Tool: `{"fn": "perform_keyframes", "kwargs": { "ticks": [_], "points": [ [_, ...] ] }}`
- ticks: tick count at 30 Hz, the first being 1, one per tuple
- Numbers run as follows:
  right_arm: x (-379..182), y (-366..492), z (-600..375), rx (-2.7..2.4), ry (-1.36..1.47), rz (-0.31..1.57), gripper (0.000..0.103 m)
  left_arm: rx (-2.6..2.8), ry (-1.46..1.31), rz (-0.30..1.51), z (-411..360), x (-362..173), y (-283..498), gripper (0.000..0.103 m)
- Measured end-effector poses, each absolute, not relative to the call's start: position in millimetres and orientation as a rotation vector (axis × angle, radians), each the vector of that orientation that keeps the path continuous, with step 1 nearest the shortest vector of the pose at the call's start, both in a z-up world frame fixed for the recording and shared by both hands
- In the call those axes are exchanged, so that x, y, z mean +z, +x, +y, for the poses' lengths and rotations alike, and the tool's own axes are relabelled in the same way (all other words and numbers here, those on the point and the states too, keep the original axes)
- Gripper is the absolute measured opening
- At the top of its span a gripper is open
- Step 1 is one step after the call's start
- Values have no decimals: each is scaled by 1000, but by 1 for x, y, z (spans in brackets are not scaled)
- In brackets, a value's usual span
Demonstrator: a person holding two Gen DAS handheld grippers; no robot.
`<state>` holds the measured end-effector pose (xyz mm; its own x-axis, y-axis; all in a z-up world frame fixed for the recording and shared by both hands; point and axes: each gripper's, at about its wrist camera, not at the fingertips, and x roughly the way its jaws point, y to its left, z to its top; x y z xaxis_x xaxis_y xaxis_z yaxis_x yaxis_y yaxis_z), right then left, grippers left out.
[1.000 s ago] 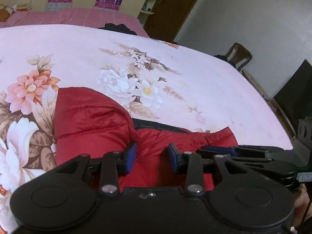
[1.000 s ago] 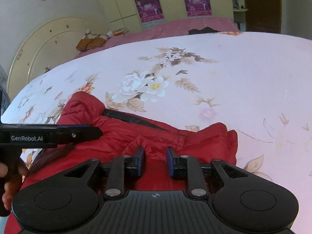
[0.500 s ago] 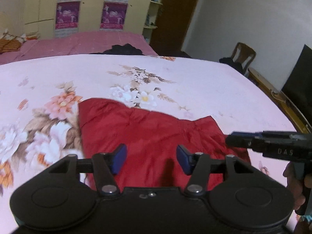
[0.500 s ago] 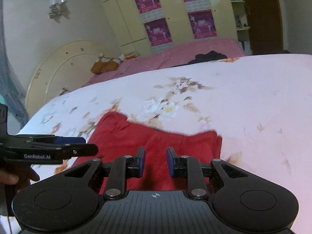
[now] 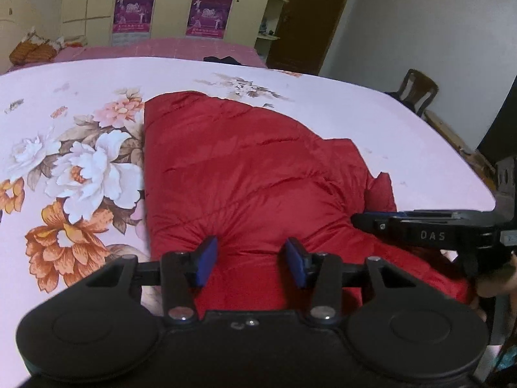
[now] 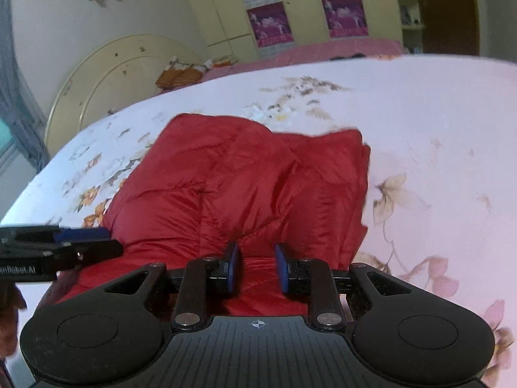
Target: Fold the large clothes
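A red puffer jacket (image 5: 245, 168) lies folded over on the pink floral bed sheet (image 5: 80, 103), its smooth quilted back facing up. It also shows in the right wrist view (image 6: 252, 187). My left gripper (image 5: 250, 260) is open, its blue pads over the jacket's near edge with fabric between them. My right gripper (image 6: 257, 266) is open with a narrower gap, also at the near edge. Each gripper shows from the side in the other's view: the right one (image 5: 420, 229) and the left one (image 6: 64, 249).
The bed sheet (image 6: 436, 123) spreads wide around the jacket. A second pink bed (image 5: 155, 48) and cupboards with posters (image 5: 132, 9) stand behind. A wooden chair (image 5: 416, 90) and the bed's right edge (image 5: 484, 194) lie to the right. A round headboard (image 6: 106, 74) stands at the left.
The jacket's near part was carried forward and laid over the far part, hiding the collar and dark lining. Both grippers have opened wider and now sit at the near fold.
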<state>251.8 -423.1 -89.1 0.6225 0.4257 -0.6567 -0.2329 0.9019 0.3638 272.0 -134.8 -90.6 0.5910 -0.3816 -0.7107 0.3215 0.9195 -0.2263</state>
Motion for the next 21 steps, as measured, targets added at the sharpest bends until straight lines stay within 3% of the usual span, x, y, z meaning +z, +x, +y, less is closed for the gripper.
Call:
{"fn": "perform_keyframes", "kwargs": {
  "ticks": [6,12,18,21],
  "points": [
    [-52,227,-444,327,255,732,24,-378,-70,821,-128,-67,255,45],
    [-51,229,-458,273,281,702,24,-337,-58,855,-131,-72,254,45],
    [-70,259,-451,230,249,827,23,-318,-48,858,-135,-73,253,45],
    [-47,241,-457,266,288,764,24,-318,-59,850,-134,-64,245,45]
  ]
}}
